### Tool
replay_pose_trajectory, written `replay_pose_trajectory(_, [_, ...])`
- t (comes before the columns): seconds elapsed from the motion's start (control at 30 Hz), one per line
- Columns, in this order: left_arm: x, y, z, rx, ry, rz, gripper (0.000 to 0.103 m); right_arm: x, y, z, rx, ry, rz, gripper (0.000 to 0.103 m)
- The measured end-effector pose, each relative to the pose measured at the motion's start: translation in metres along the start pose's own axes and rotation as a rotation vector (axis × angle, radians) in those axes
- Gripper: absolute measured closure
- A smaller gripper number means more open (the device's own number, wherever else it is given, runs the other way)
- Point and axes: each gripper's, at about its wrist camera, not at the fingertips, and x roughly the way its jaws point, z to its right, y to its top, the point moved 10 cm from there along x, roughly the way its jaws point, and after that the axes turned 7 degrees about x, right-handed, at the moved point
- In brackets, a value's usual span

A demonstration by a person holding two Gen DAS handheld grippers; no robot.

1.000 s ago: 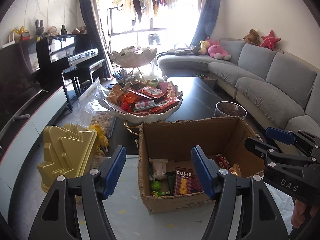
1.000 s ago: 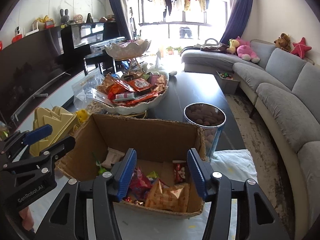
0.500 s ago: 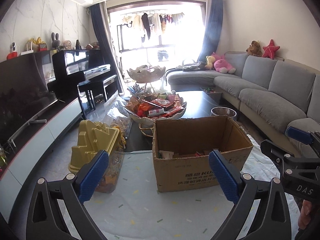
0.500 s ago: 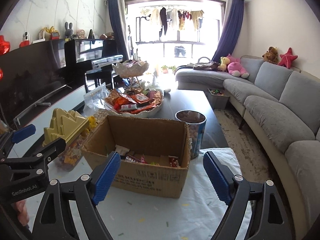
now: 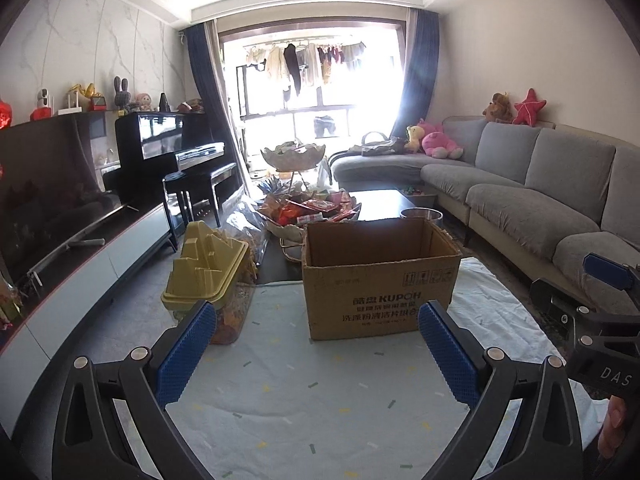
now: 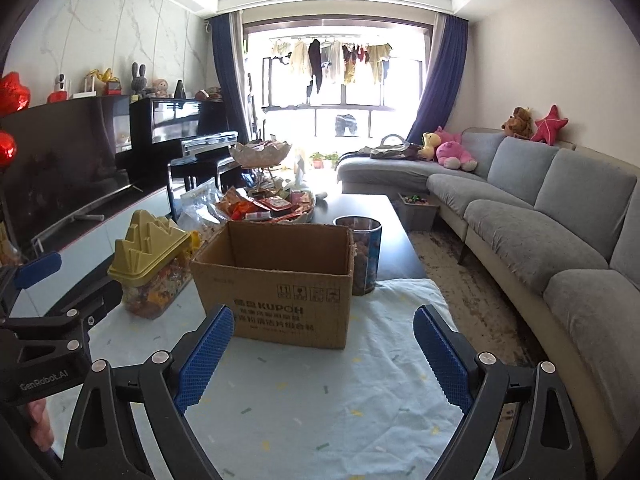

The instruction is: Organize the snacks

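Note:
An open cardboard box (image 5: 380,292) stands on a white cloth (image 5: 300,380); it also shows in the right wrist view (image 6: 280,300). From here its inside is hidden. Behind it a white shell-shaped bowl (image 5: 288,230) is piled with snack packets (image 6: 272,206). My left gripper (image 5: 316,356) is open and empty, well short of the box. My right gripper (image 6: 324,356) is open and empty too, also back from the box. Each gripper shows at the edge of the other's view.
A clear jar of snacks with a yellow castle-shaped lid (image 5: 208,276) stands left of the box. A round tin (image 6: 360,252) stands to its right on the dark table (image 6: 372,216). A grey sofa (image 6: 540,232) runs along the right, a TV bench (image 5: 80,272) along the left.
Both grippers have pulled back and up from over the box, and their jaws have opened wider. The snacks inside the box no longer show.

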Motion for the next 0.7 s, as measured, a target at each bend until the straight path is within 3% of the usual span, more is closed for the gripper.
replay_pose_trajectory(0.33, [-0.053, -0.022, 0.008, 0.017, -0.004, 0.031, 0.000, -0.043, -0.042, 0.005, 0.021, 0.004, -0.018, 0.010])
replay_pose_trajectory(0.7, [-0.087, -0.042, 0.012, 0.011, -0.018, 0.052, 0.000, -0.081, -0.052, 0.005, 0.006, -0.005, 0.022, 0.010])
